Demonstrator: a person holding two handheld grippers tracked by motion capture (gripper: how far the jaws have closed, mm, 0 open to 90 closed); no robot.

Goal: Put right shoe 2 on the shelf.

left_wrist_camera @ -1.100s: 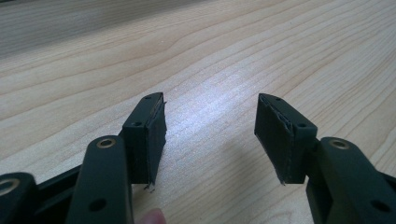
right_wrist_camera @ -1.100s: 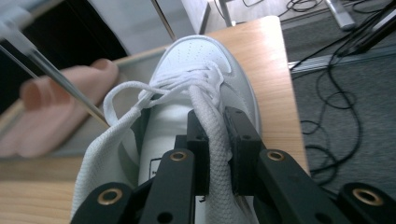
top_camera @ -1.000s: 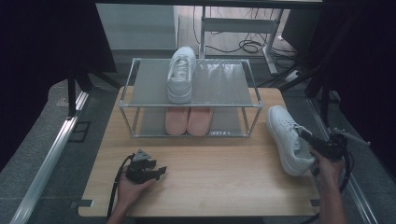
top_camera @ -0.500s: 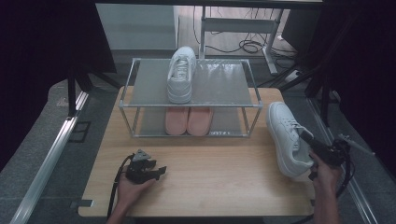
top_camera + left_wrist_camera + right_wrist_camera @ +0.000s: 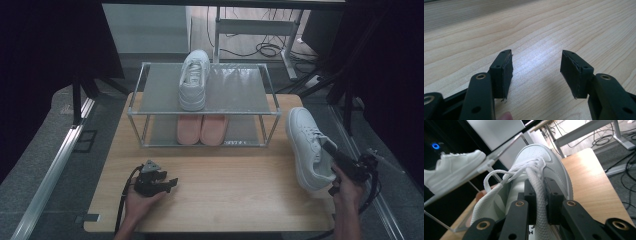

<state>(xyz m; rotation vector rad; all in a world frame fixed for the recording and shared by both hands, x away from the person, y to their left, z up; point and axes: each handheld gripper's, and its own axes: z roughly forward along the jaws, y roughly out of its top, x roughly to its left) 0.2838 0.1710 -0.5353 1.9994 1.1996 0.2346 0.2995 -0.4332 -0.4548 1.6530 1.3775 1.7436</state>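
White leather sneaker point(image 5: 306, 147) sits at the right edge of the wooden worktop point(image 5: 235, 195), tilted with its toe toward the shoe rack point(image 5: 202, 105). The right claw point(image 5: 539, 200) clamps the collar rim of this sneaker beside the tongue, the jaws drawn narrow on the padded edge; loose laces point(image 5: 506, 176) loop just ahead of the pads. In the high view, the right claw point(image 5: 336, 154) reaches the sneaker from the right side, held by the person's right hand point(image 5: 349, 187).

Its matching white sneaker point(image 5: 194, 80) stands on the rack's top shelf. A pink pair of shoes point(image 5: 201, 129) lies on the lower shelf.

The left claw point(image 5: 170, 182) rests on the worktop near the front left, well apart from the sneaker. Its jaws stand wide, with bare wood between them point(image 5: 536, 72).
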